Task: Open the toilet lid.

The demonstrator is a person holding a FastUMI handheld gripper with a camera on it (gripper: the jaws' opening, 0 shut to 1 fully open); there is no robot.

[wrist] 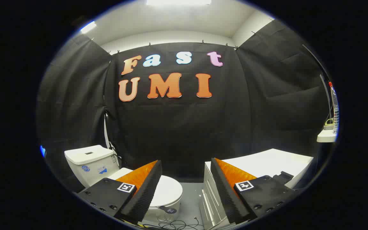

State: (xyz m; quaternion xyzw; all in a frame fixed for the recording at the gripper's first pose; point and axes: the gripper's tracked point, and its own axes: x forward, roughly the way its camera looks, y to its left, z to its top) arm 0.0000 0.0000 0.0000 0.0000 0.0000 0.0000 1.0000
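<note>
Toilet lid [168, 191]: it lies flat and closed on the bowl, so the task's opening is not yet begun. Much of its near side is hidden behind the left finger; the rounded front part shows between the fingers and below them.
Tank [89, 161]: it stands directly behind the lid, against the black cloth wall. That sets the hinge at the lid's back, so I judge the lid must swing up and rest toward the tank.
Gripper [185, 179]: the tongs are spread wide, with a broad gap between the fingers. They hold nothing and touch nothing.
Why the gripper is held so: it sits high and well back from the lid, looking out level over it. This reads as an approach pose, with the fingers parted ready to take the lid's edge.
Left finger [141, 188]: it crosses in front of the lid's tank-side half, above it and apart from it.
Right finger [227, 188]: it lies off the lid altogether, over the white cabinet.
White cabinet [267, 163]: it stands just beside the toilet, on the side away from the tank's sticker face, with a strip of grey floor between.
Cables [174, 223]: loose dark wires lie on the floor at the foot of the bowl, below the lid's front.
Shelf [326, 137]: well apart from the lid, past the cabinet, it carries a clear bottle [334, 105].
Next move, as a judgement: the fingers need to drop and reach the lid's front rim, the point farthest from the hinge.
</note>
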